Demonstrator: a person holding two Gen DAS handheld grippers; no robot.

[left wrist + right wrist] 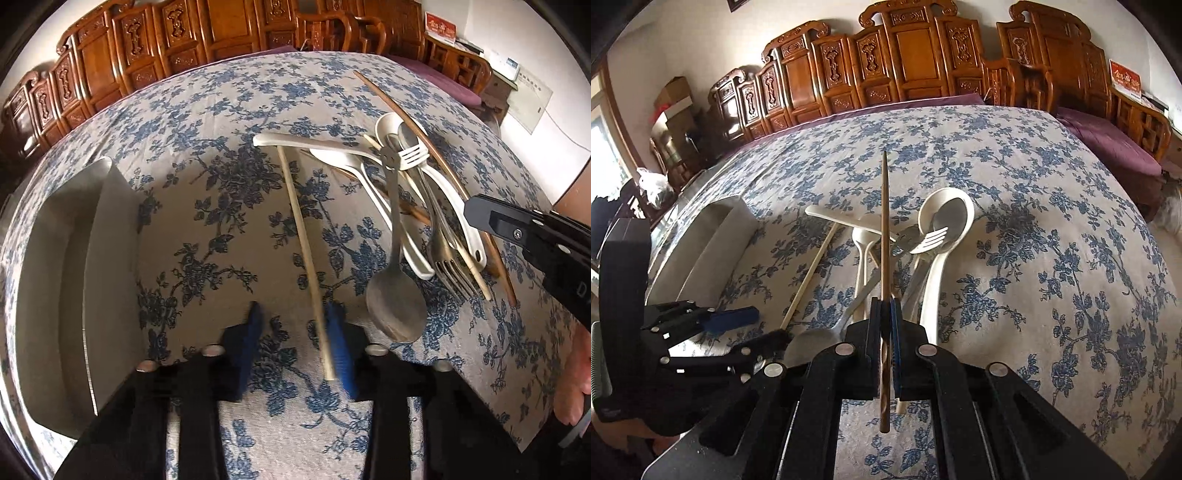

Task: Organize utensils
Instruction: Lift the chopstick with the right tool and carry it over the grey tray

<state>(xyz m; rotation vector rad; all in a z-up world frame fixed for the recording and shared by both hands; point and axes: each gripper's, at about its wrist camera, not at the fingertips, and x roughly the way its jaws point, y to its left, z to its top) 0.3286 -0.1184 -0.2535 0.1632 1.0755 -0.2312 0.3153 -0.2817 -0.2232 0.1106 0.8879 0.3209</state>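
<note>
A pile of utensils lies on the blue-flowered tablecloth: white plastic spoons (pixel 369 177), metal forks (pixel 448 266), a metal spoon (pixel 397 299) and chopsticks. My left gripper (pixel 293 317) is open; a pale chopstick (pixel 304 243) lies between its blue fingers, near the right one. My right gripper (pixel 885 306) is shut on a dark brown chopstick (pixel 884 221), which points away over the pile. That brown chopstick also shows in the left wrist view (pixel 417 136). The white ladle-like spoon (pixel 945 236) holds a metal spoon and a fork tip.
A metal tray (pixel 74 280) stands at the left of the table, also seen in the right wrist view (pixel 713 243). Carved wooden chairs (pixel 908 55) line the far side. A purple-cushioned bench (pixel 1108 144) is at the right.
</note>
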